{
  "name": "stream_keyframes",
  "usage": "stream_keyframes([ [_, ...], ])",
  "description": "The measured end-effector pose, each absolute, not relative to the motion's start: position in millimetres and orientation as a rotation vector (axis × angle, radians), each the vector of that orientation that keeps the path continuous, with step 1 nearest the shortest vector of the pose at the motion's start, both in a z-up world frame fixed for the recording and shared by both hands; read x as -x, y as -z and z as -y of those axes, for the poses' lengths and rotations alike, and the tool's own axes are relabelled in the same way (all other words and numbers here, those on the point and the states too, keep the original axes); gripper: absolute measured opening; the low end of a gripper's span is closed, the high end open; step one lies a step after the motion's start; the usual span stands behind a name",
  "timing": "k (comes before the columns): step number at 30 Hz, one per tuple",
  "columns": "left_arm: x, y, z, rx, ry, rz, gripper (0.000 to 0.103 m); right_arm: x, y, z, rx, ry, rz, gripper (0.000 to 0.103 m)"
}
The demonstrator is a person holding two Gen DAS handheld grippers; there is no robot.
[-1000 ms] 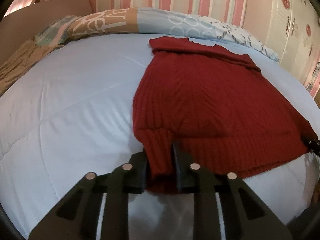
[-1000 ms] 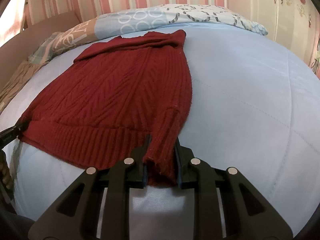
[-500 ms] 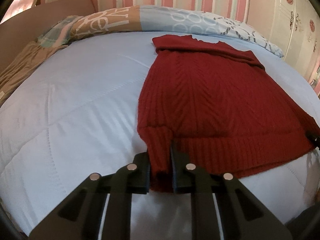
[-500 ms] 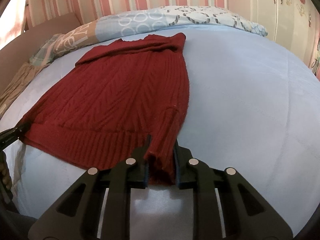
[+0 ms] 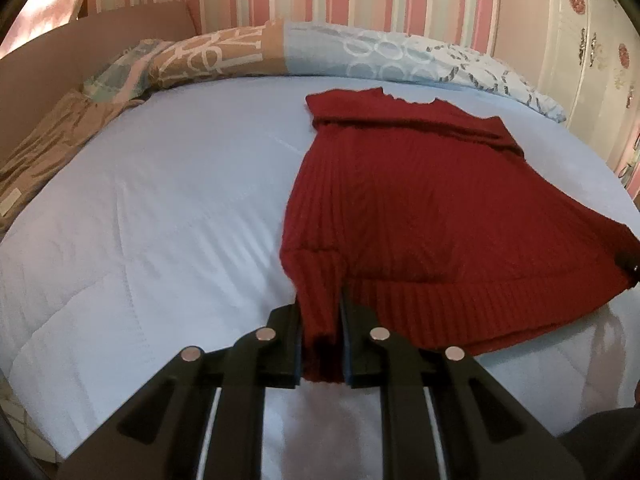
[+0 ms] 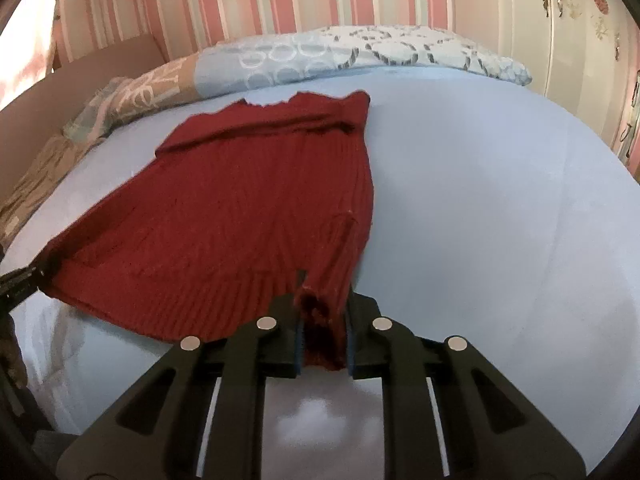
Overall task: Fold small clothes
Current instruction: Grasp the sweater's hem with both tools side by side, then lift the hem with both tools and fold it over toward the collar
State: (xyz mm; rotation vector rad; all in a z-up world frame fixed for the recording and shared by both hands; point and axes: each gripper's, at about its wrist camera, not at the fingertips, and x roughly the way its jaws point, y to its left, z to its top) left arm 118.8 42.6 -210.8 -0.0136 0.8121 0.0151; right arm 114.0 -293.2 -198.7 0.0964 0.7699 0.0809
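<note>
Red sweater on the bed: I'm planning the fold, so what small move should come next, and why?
Probably carry both hem corners forward toward the collar. The left gripper and right gripper are each shut on a bottom corner of the red sweater, while the rest lies flat on the blue bedspread, so the bottom half should fold over the top.

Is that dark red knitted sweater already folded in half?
No, the dark red ribbed knitted sweater lies spread full length on the pale blue quilted bedcover.

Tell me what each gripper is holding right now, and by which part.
Both hold the red knit sweater by its ribbed bottom hem: the left gripper pinches the hem's left corner, the right gripper its right corner.
</note>
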Motion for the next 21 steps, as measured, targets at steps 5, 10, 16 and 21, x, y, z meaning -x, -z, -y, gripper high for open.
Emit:
stream_keyframes([
  [5, -110.4, 181.2, -43.2, 0.024, -0.021, -0.778, 0.014, -103.8, 171.6, 296.9, -0.111, -0.092, -0.746, 0.013],
  [10, -99.0, 146.3, -44.1, 0.037, -0.023, -0.735, 0.014, -93.0, 138.1, 299.9, -0.133, -0.096, -0.724, 0.012],
  [16, -76.9, 101.3, -44.2, 0.057, -0.023, -0.657, 0.014, -72.2, 91.6, 303.3, -0.141, -0.112, -0.654, 0.012],
  [21, -69.3, 81.2, -48.1, 0.075, -0.022, -0.641, 0.014, -68.0, 71.4, 307.2, -0.134, -0.12, -0.623, 0.012],
])
